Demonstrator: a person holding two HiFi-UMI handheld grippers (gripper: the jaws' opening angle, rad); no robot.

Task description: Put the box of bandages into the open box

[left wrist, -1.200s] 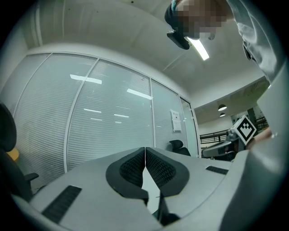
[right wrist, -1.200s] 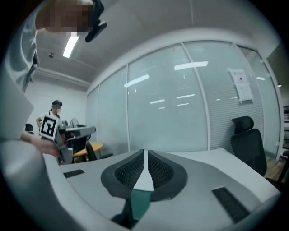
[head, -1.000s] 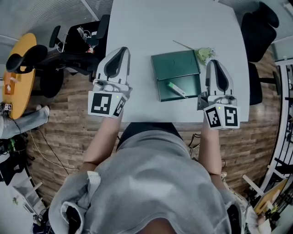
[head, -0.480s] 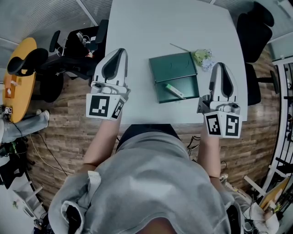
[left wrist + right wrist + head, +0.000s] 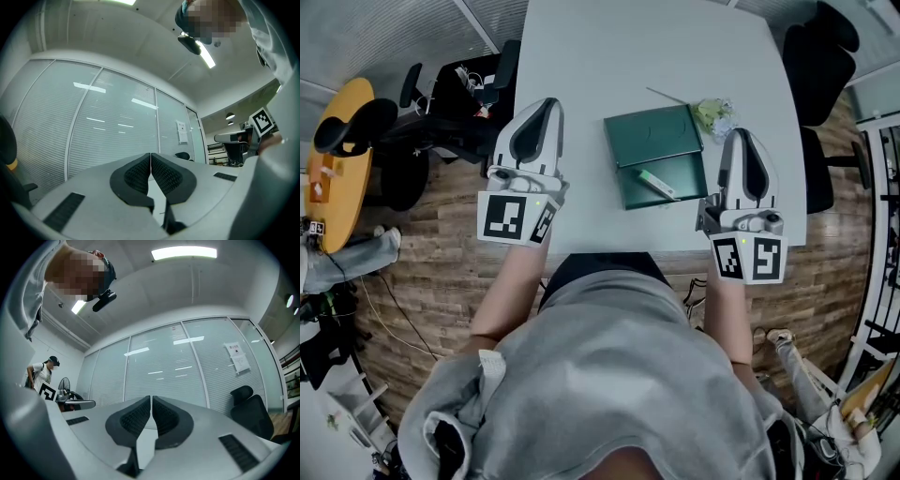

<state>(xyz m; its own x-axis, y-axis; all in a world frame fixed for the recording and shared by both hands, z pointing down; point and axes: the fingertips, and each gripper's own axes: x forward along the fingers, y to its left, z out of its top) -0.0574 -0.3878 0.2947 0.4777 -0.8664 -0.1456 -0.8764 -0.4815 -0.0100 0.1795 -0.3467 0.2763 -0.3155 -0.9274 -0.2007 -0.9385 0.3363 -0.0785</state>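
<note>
Left gripper (image 5: 542,117) and right gripper (image 5: 744,145) clenched empty; box of bandages (image 5: 654,183), lying in the 6 o'clock half of the open box (image 5: 656,136), is probably light and crushable, so pinch gently across its long sides.

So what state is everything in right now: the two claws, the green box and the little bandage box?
left claw: shut, holding nothing.
right claw: shut, holding nothing.
green box: open, both halves laid flat.
box of bandages: lying slantwise inside the near half of the green box, touched by neither claw.
</note>
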